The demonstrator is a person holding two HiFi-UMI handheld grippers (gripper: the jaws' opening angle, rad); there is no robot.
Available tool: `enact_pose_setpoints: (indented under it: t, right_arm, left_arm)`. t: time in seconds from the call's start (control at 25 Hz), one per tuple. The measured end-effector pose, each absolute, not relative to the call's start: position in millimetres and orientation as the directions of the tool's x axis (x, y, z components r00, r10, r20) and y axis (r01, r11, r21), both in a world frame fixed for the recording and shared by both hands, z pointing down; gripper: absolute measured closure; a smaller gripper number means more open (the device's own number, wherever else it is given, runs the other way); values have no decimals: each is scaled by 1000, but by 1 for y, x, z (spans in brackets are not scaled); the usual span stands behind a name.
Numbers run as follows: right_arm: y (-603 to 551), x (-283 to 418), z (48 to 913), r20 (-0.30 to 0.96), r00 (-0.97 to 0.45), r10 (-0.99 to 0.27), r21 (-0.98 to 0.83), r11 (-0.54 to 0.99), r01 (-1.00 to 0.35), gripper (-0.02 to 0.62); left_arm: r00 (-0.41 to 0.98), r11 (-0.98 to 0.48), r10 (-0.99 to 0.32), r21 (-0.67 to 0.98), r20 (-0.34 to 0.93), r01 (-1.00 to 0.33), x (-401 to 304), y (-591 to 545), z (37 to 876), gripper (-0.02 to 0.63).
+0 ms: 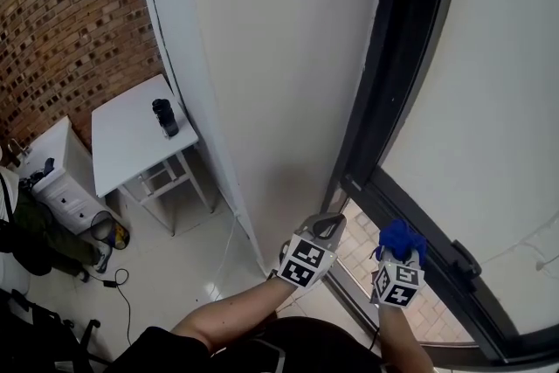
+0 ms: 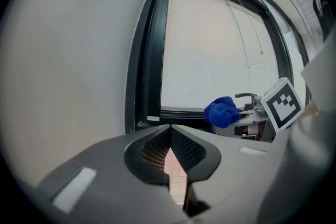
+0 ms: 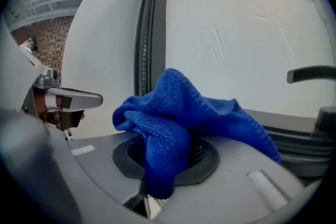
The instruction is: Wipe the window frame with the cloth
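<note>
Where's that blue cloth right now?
The blue cloth is bunched in the jaws of the right hand-held gripper, low and right of centre in the head view, close to the dark window frame and its bottom rail.

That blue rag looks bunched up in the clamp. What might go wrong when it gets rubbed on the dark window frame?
1. The right gripper pinches only one fold of the cloth, so dragging it along the window frame might pull it loose.
2. The handle juts out nearby; the loose tail could snag there.
3. Bare jaw edges might scrape the frame.
</note>
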State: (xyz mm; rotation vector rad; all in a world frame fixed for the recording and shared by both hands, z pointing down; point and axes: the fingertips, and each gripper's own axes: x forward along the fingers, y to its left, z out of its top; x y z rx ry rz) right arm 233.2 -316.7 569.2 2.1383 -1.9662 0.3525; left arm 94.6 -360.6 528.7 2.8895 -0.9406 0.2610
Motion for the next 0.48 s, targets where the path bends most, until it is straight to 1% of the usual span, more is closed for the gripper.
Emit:
enact_pose_setpoints:
  t: [0.16,0.48]
  right_arm:
    - [-323,231,578,302,78,-950,-45,-96,-994,520]
    - [-349,213,571,311,71,-948,-39,-87,-995,520]
  left_arm:
    - [802,-816,-567,10,186,-579,90,-362,533,614]
    - [825,-835,-538,28,173,-550,75,-372,524,614]
